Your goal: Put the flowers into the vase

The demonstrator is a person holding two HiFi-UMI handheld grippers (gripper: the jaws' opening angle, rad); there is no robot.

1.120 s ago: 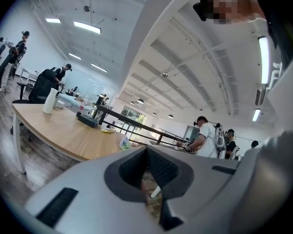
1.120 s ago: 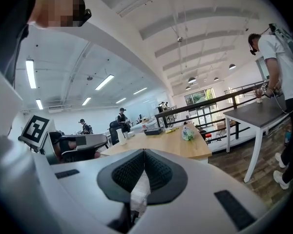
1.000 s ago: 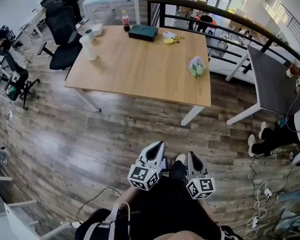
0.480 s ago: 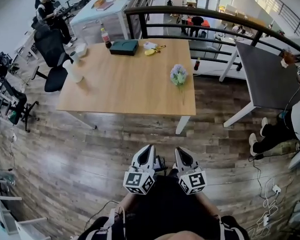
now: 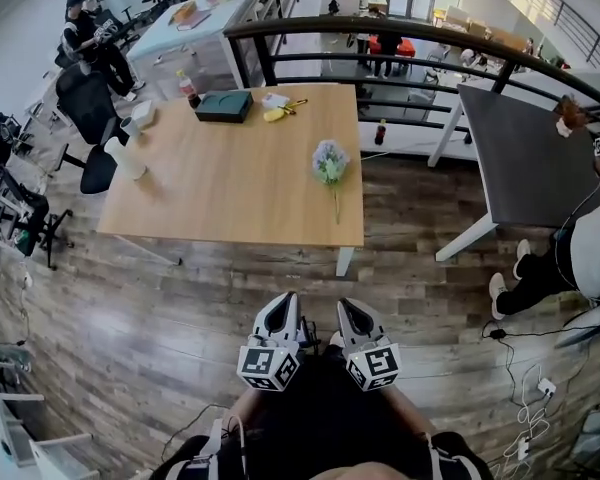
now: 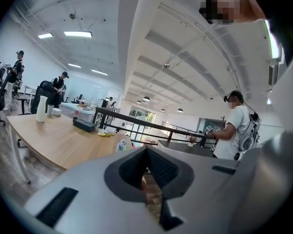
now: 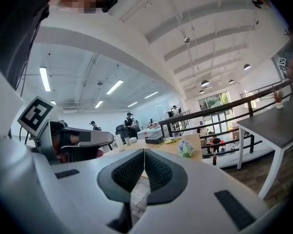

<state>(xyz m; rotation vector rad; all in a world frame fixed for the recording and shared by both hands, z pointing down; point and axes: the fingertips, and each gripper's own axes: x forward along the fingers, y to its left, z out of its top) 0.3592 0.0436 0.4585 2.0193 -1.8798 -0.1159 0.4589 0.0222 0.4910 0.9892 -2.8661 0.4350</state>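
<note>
Left gripper (image 5: 279, 314) and right gripper (image 5: 351, 314): all 4 jaws shut, nothing held. Flowers (image 5: 330, 160) lie on the table (image 5: 230, 193), well ahead of both tips; vase (image 5: 126, 158) far ahead-left. Likely step: approach. Open 1 gripper early; grip the stem, not the blooms.

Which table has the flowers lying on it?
The light wooden table, central in the head view; the flowers lie near its right edge. The dark grey table stands further right.
</note>
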